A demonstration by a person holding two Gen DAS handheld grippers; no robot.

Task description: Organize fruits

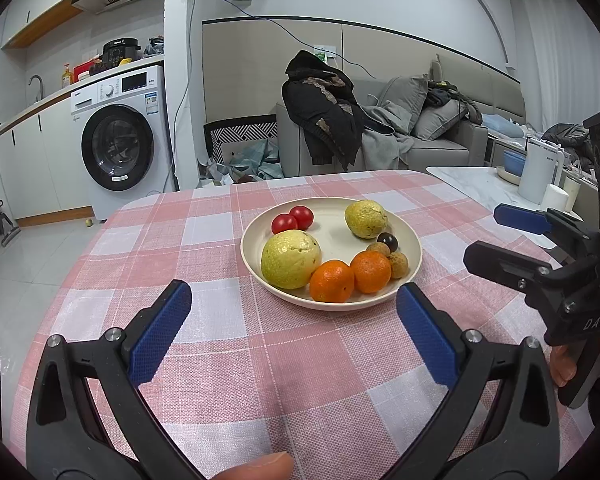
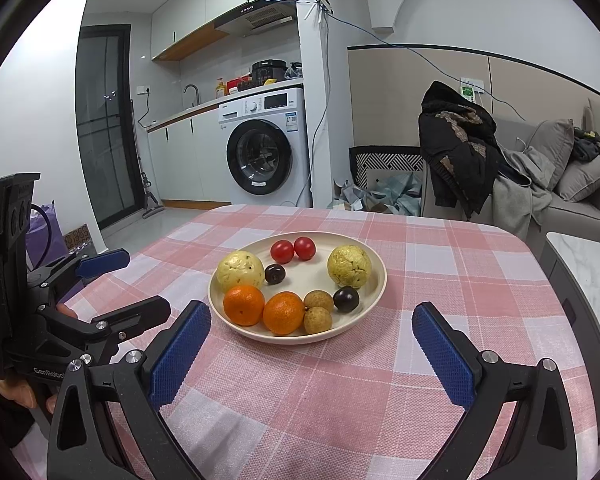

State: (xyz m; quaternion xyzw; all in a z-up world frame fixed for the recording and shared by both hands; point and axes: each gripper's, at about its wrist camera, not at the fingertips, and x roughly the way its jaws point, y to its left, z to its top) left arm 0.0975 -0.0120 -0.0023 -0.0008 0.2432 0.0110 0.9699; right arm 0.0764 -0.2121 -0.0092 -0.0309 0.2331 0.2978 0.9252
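Both tools stand over the near part of the checked tablecloth (image 1: 260, 360), short of the plate (image 2: 374, 292). The left gripper (image 1: 294, 308) is spread wide with nothing between its blue pads; the right gripper (image 2: 312, 334) is likewise spread wide and empty. Neither touches the plate or any fruit.

All fruit lies on the cream plate near the table's middle: two pale green guavas (image 2: 240, 272), well apart; two mandarins (image 2: 244, 305) touching at the near rim; two cherry tomatoes (image 2: 282, 251) touching at the far side; two brown longans (image 2: 318, 300) beside the mandarins; two dark plums (image 2: 346, 299), one by each guava.

Judged risks:
- The fruit is round and lies loose. A pad nudging one mandarin would likely push its neighbour or the longans, and they could roll over the low rim.
- The tomatoes are soft; a hard squeeze may split them.
- The small plums and longans may slip from wide pads.
- The grippers sit close together; both reaching at once may collide.
- Pressing on the near rim could tip the plate
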